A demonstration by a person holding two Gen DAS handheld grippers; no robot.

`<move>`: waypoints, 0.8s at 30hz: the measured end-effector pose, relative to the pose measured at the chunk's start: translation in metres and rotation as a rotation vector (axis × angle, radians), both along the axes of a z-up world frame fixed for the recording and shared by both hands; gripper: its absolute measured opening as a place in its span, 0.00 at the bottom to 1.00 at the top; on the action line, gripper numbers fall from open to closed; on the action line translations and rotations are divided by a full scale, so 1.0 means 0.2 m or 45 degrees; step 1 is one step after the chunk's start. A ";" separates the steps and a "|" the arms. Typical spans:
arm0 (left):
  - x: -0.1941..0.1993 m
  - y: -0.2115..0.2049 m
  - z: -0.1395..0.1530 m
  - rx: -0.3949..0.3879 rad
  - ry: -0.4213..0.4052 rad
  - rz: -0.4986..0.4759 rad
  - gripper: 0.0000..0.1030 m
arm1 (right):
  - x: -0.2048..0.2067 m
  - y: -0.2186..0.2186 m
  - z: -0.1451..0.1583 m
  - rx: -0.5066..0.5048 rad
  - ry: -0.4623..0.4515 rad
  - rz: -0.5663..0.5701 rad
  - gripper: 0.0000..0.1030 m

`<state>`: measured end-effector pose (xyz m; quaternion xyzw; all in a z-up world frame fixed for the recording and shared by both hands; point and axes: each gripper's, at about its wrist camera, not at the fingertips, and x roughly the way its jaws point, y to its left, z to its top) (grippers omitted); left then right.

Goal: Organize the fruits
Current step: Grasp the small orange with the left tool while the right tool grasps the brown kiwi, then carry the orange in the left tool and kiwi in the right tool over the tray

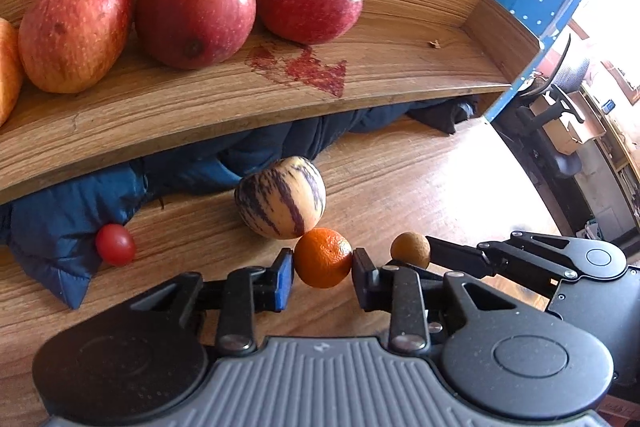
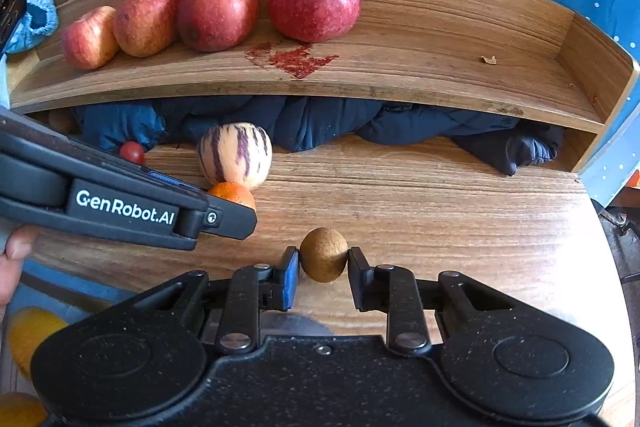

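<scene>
Left gripper (image 1: 323,265): held low over the wooden table (image 1: 420,187), fingers pointing toward the shelf; its two pads touch the sides of the small orange (image 1: 323,258), so it is clamped on that fruit.
Right gripper (image 2: 323,261): also low and level, just right of the left one; the brown round fruit (image 2: 323,254) sits between its pads. The left pad touches it, a thin gap seems to show at the right pad, so I cannot tell whether the grasp is closed.
Small orange: at the table's front, touching the striped melon-like fruit (image 1: 280,198) just behind it.
Brown round fruit: on the table, near the orange but apart from it; in the left view it appears at the tip of the right gripper's finger (image 1: 452,255).
Cherry tomato (image 1: 115,244): on the table to the left, against the dark blue padded cloth (image 1: 52,227) stuffed under the shelf.
Shelf (image 1: 400,75): a raised wooden ledge with a back wall, carrying the red apples (image 1: 195,7) in a row, beside a red stain (image 1: 304,67).
Left view only: the room beyond the table's right edge, with an office chair (image 1: 556,115).
Right view only: four apples counted whole, the fourth apple (image 2: 90,37) at the far left; a person's hand (image 2: 14,259) gripping the left tool's handle, which bears the lettering "GenRobot.AI"; blurred yellow-orange fruit (image 2: 30,335) at the lower left; the whole span of cloth under the shelf.
</scene>
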<state>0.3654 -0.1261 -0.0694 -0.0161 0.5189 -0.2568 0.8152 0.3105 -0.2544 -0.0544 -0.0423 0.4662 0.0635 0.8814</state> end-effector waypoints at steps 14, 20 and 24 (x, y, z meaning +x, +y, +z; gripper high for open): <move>-0.20 0.01 0.05 0.015 0.008 -0.040 0.33 | -0.26 0.01 0.08 0.021 -0.032 -0.032 0.27; -0.30 0.02 0.07 0.027 0.021 -0.063 0.33 | -0.33 0.01 0.11 0.033 -0.048 -0.029 0.27; -0.36 0.02 0.06 0.038 0.040 -0.069 0.33 | -0.38 0.01 0.12 0.044 -0.048 -0.031 0.27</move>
